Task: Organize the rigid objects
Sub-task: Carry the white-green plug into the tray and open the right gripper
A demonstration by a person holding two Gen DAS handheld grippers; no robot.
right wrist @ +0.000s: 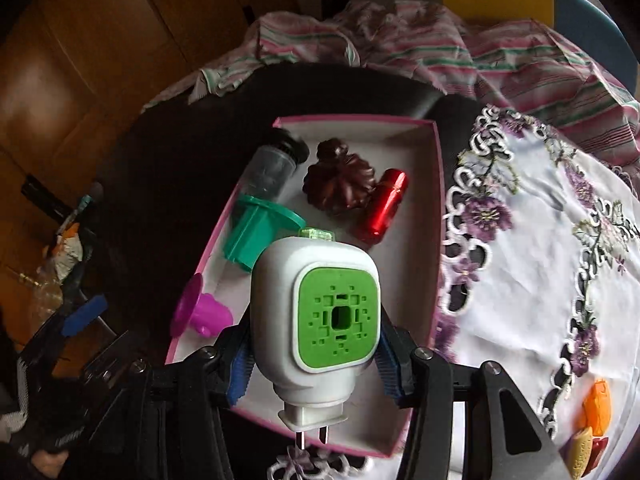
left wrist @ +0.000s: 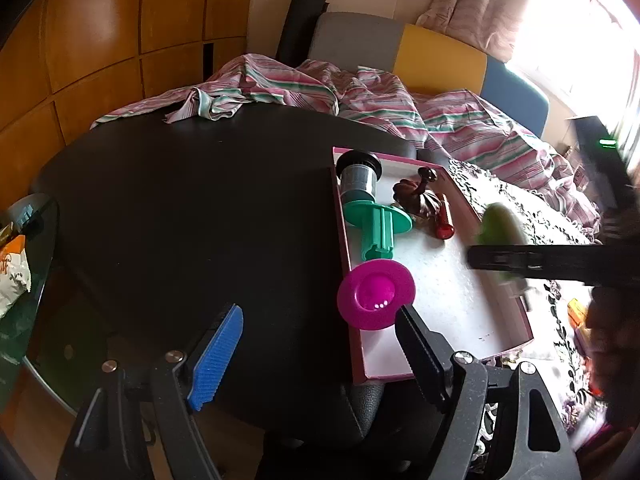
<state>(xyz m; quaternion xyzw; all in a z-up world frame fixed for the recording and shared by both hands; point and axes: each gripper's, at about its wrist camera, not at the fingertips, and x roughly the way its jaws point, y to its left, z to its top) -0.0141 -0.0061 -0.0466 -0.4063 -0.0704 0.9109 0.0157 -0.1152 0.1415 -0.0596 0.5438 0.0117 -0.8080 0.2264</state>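
We see the right gripper (right wrist: pixel 314 364) clenching a white-and-green plug (right wrist: pixel 316 312) above the pink box (right wrist: pixel 438 208). The left gripper (left wrist: pixel 320 344) hangs released by the box's near left edge.

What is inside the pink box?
Inside the pink box: a clear tube, green spool, brown ornament, red cylinder. The held plug-in device hides part of its floor.

Dark round table (left wrist: pixel 180 216). Striped pink-and-green cloth (left wrist: pixel 360 96) heaped along its rim from 11 to 2 o'clock. White embroidered doily (right wrist: pixel 540 240) with purple flowers at 3 o'clock. Wooden panelling (left wrist: pixel 80 40) at 10 o'clock. Grey, yellow and blue chair back (left wrist: pixel 436 56) at 1 o'clock; curtain (left wrist: pixel 488 0) beyond.
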